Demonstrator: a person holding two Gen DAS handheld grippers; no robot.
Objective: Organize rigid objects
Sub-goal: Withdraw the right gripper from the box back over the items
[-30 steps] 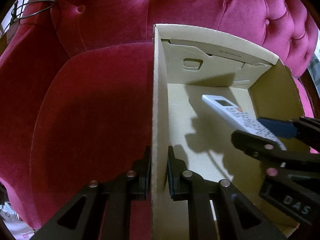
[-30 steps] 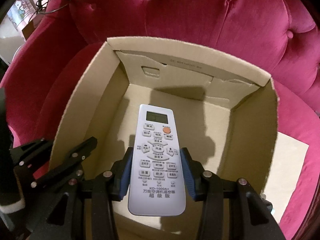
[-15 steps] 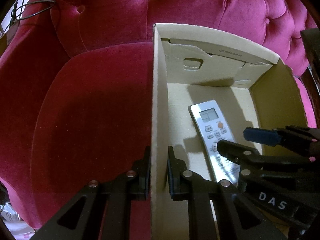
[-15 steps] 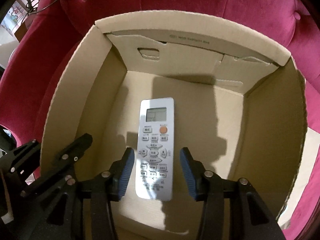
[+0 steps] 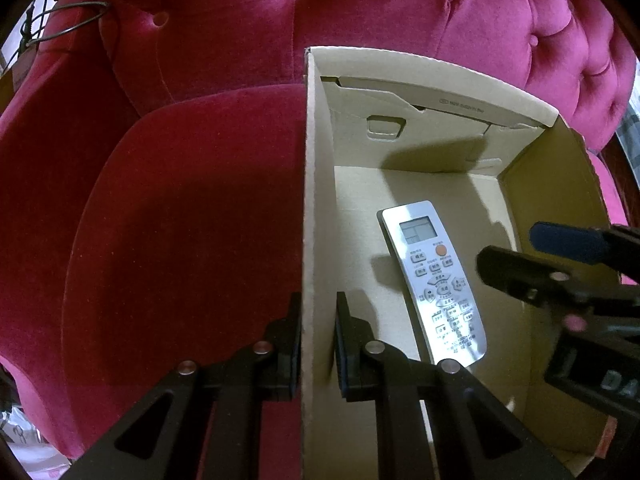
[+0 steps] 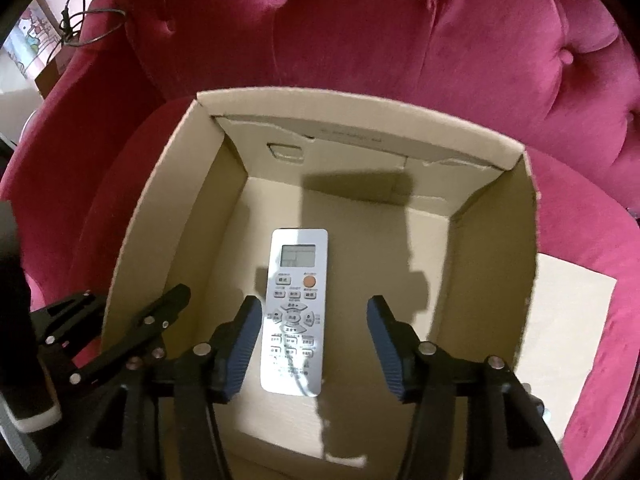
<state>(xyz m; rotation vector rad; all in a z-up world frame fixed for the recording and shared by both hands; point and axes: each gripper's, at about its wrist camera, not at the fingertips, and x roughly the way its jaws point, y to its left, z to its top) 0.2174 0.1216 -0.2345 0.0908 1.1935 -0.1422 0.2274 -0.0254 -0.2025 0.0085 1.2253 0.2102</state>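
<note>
Left tongs (image 5: 318, 340) pinch the box (image 5: 316, 200) wall, at 9 o'clock of the remote (image 6: 296, 312). Right tongs (image 6: 310, 344) are opening, their blue pads clear of the remote, which lies flat on the box floor between them. The box sits on a pink chair (image 6: 440, 40).

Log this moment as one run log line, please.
left claw: shut on box wall | right claw: opening, nothing gripped | remote: flat on box floor, face up | step: remote placed
</note>
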